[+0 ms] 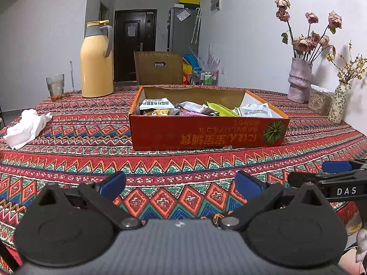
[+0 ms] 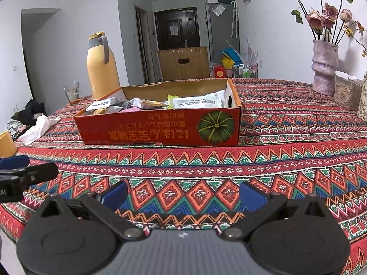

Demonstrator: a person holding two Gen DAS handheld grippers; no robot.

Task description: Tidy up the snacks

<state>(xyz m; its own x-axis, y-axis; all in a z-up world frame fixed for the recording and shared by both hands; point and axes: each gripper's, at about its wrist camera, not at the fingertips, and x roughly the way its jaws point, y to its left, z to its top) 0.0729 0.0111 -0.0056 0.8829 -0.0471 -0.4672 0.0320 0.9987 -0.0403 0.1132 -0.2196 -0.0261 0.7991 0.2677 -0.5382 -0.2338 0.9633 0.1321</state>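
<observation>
A shallow red cardboard box (image 1: pixel 206 135) (image 2: pixel 158 133) with a pumpkin picture sits mid-table. Several snack packets (image 1: pixel 206 110) (image 2: pixel 160 104) lie jumbled inside it: white, green, pink and silver wrappers. My left gripper (image 1: pixel 180 186) hovers open over the patterned cloth, well short of the box, nothing between its blue pads. My right gripper (image 2: pixel 183 194) is likewise open and empty, near the table's front edge. Each gripper shows at the edge of the other's view: the right one (image 1: pixel 321 171), the left one (image 2: pixel 25 165).
A yellow thermos jug (image 1: pixel 96 61) (image 2: pixel 102 68) and a glass (image 1: pixel 55 87) (image 2: pixel 72 92) stand at back left, a crumpled white cloth (image 1: pixel 25 128) (image 2: pixel 37 129) at left. Vases with dried flowers (image 1: pixel 299 80) (image 2: pixel 324 66) line the right wall. A chair back (image 1: pixel 159 67) rises behind the table.
</observation>
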